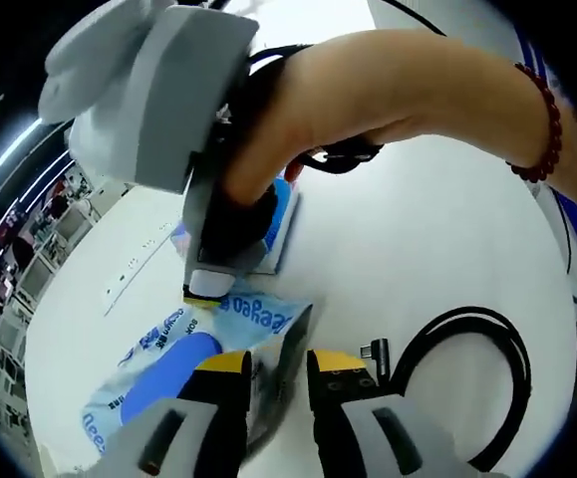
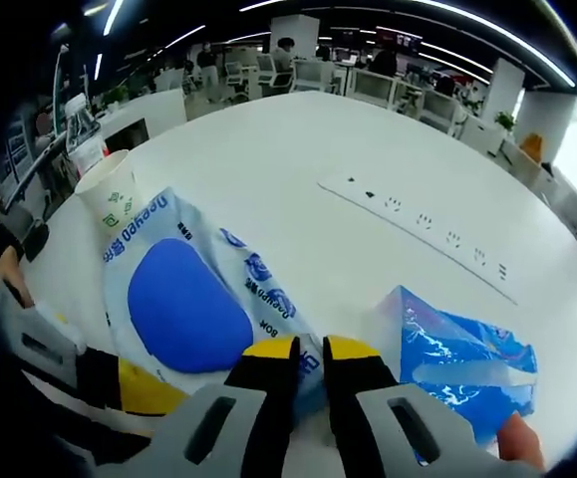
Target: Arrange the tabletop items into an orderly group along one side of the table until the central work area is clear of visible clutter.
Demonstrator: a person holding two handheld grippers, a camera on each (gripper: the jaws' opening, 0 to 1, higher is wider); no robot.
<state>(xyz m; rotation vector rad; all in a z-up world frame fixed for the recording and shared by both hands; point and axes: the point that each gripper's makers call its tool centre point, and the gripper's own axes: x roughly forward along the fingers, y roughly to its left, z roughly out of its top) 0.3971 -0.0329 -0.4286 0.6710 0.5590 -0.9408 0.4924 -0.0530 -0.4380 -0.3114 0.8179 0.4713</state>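
Both the left gripper and right gripper are pinching the tissue pack lying just ahead of them on the table; slide it low and evenly sideward.

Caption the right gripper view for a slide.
Right claw pinching the blue tissue pack on the white table, paper cup behind.

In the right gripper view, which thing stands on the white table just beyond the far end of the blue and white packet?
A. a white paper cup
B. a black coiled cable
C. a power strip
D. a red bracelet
A: a white paper cup with a green mark stands upright just past the far end of the blue and white packet, whose near edge the right tool pinches on the white table.
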